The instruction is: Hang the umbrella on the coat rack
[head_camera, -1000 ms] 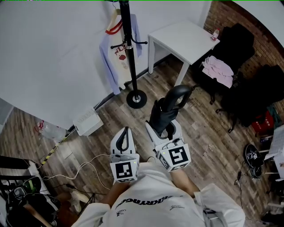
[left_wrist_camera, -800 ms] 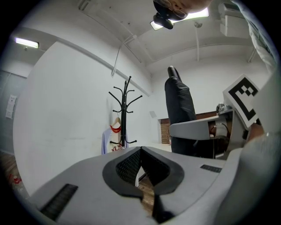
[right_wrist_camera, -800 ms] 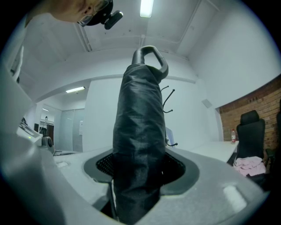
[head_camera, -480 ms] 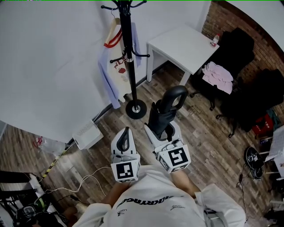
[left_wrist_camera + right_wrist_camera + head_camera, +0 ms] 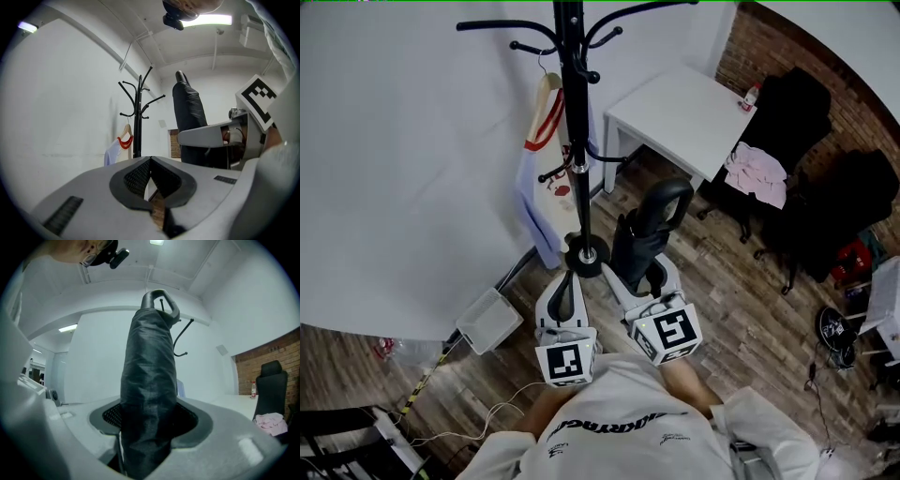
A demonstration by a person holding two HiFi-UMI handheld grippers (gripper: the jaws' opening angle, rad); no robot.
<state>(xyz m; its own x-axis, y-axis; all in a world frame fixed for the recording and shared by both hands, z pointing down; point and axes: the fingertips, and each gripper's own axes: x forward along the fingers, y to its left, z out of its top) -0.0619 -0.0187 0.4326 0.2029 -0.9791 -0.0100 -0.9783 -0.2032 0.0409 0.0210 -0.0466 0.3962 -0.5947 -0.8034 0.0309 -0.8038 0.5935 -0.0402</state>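
The black folded umbrella (image 5: 645, 236) stands upright, its curved handle on top, just to the right of the coat rack (image 5: 573, 141) and not touching it. It hangs on no hook. The right hand-held gripper (image 5: 649, 273) is clenched on the umbrella's folded cloth low down, and in the right gripper view the cloth fills the gap between the two pads. One of the rack's hooks (image 5: 183, 339) shows behind the umbrella there, to its right.

The left hand-held gripper (image 5: 566, 279) is just in front of the rack's round base (image 5: 586, 255), on the near side. Its jaws are pressed together at the tips with nothing between them, and through the small gap below the tips only the wood floor (image 5: 727, 309) shows.

A pale shirt (image 5: 537, 192) with a red collar hangs on a wooden hanger from the rack, on its left side against the white wall. To the right of the rack stands a white bench (image 5: 680, 98) with a small bottle (image 5: 753, 94) at its far corner. Farther right are black chairs (image 5: 787, 103) before a brick wall, one with a pink cloth (image 5: 757, 171) laid on it. Left of the rack's base a white box (image 5: 489, 320) lies on the floor by the wall.
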